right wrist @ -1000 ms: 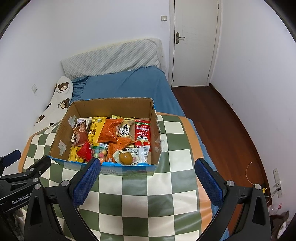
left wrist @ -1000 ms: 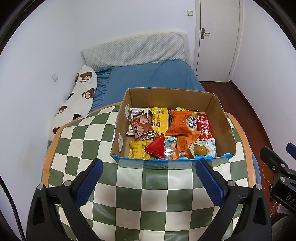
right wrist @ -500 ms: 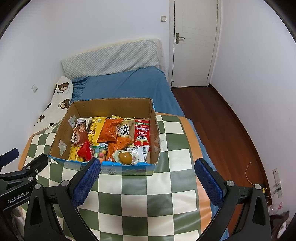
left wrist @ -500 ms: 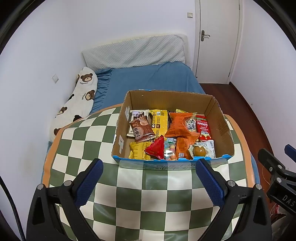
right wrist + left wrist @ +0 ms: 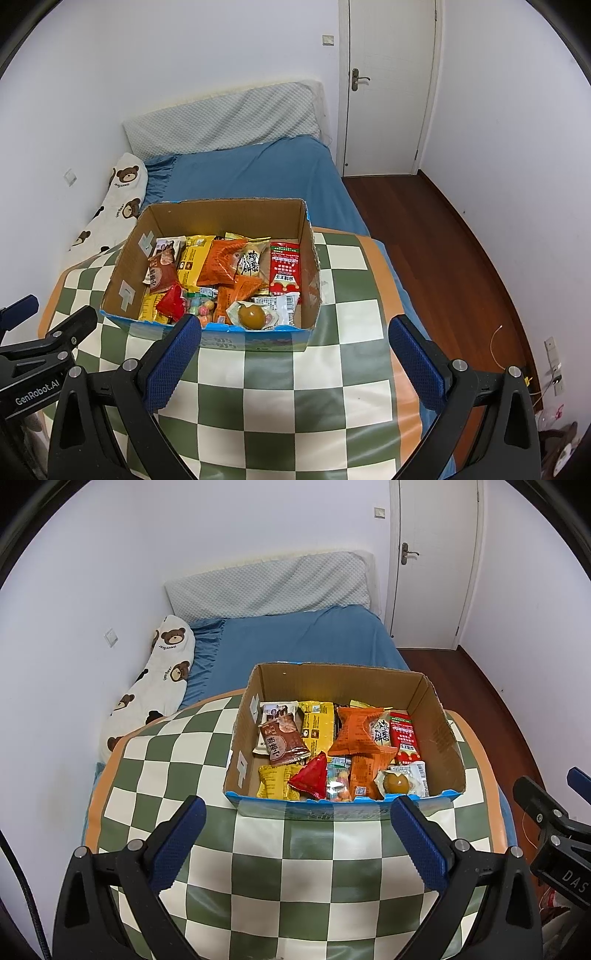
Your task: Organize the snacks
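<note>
Nearest the cameras, the left claw [image 5: 295,834] and the right claw [image 5: 295,350] are both spread wide with nothing between their blue pads, each hanging over the near part of the checked cloth [image 5: 288,878] that covers the table. Over the last second both have drawn back a little and risen — the cardboard box [image 5: 439,731] sits slightly farther off and smaller in each view than it did, while nothing inside it has shifted. Just beyond the claws the box stands on the cloth, its blue front edge facing them, and all the snacks in sight lie inside it: a wrapped brown egg [image 5: 397,782] in the near right corner, a red triangular packet [image 5: 310,775] and a bag of coloured sweets [image 5: 338,779] near the front middle, a brown packet [image 5: 284,742] to the left, yellow packs [image 5: 317,723] and orange packs [image 5: 354,727] behind, and a red-and-white sachet [image 5: 404,734] along the right wall. No snack lies loose on the cloth. Empty claws pulling away from a filled box would suit either snacks already gathered or a pause before sorting them — the pictures do not settle which. Farther off are the blue bed [image 5: 306,638], the bear-print pillow [image 5: 155,686] and the white door [image 5: 436,561].
</note>
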Motion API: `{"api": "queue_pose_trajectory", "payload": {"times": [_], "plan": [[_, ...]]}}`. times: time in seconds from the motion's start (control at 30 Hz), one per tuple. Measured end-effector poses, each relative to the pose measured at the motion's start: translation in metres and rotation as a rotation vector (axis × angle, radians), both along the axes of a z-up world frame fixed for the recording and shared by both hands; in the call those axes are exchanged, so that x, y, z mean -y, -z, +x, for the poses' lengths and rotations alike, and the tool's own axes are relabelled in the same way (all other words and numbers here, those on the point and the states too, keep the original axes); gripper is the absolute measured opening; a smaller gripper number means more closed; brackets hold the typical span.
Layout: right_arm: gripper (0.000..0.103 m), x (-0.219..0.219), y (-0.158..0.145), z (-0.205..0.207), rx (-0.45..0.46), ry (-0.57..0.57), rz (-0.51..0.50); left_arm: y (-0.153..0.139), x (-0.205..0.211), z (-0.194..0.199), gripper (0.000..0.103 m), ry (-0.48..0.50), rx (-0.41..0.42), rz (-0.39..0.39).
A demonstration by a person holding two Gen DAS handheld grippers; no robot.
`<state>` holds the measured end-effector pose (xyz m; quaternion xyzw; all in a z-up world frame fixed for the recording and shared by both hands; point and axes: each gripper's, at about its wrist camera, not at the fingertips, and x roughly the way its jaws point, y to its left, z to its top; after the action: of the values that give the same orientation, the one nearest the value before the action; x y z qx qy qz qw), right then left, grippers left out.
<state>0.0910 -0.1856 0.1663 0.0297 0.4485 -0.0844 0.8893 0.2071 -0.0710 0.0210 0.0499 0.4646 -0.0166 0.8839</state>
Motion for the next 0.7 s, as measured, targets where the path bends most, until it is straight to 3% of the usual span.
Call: {"api": "queue_pose_trajectory", "payload": {"times": [0.7], "plan": [[0.103, 0.0032, 0.0010, 0.0028, -0.010, -0.008, 0.006, -0.0018, 0.0000, -0.0004, 0.102, 0.001, 0.003, 0.001]]}}
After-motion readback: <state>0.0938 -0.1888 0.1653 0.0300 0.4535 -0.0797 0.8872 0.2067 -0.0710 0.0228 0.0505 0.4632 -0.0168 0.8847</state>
